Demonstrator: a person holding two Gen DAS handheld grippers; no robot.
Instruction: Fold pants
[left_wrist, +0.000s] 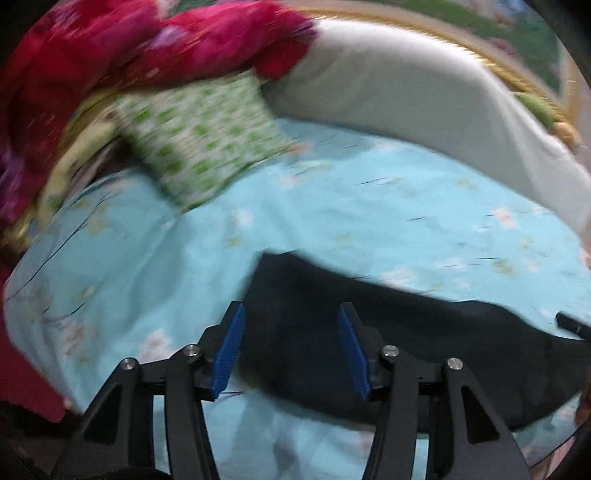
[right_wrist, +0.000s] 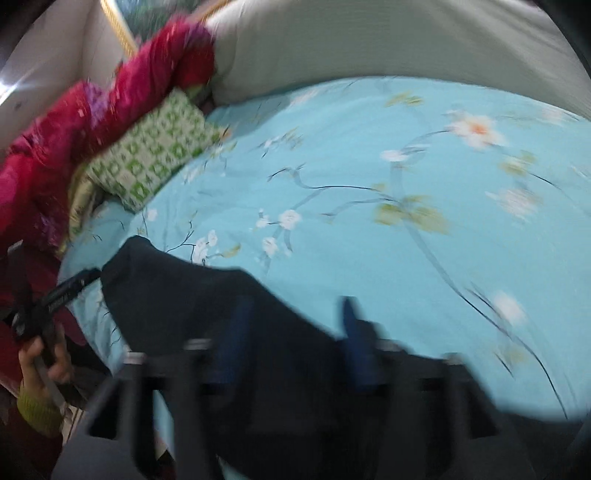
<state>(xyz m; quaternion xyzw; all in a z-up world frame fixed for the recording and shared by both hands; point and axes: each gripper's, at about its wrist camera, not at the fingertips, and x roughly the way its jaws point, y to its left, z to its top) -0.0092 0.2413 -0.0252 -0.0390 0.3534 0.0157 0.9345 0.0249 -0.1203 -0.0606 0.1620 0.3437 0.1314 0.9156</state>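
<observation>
Dark pants (left_wrist: 369, 339) lay bunched on the floral bedsheet (left_wrist: 369, 221) beneath both grippers; left gripper (left_wrist: 291, 350) and right gripper (right_wrist: 295, 343) stood apart, empty. Folding looked partly done, unfinished.

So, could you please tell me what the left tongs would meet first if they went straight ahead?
Probably the dark folded pants lying on the light blue floral bedsheet; the open left tongs point straight at them.
</observation>
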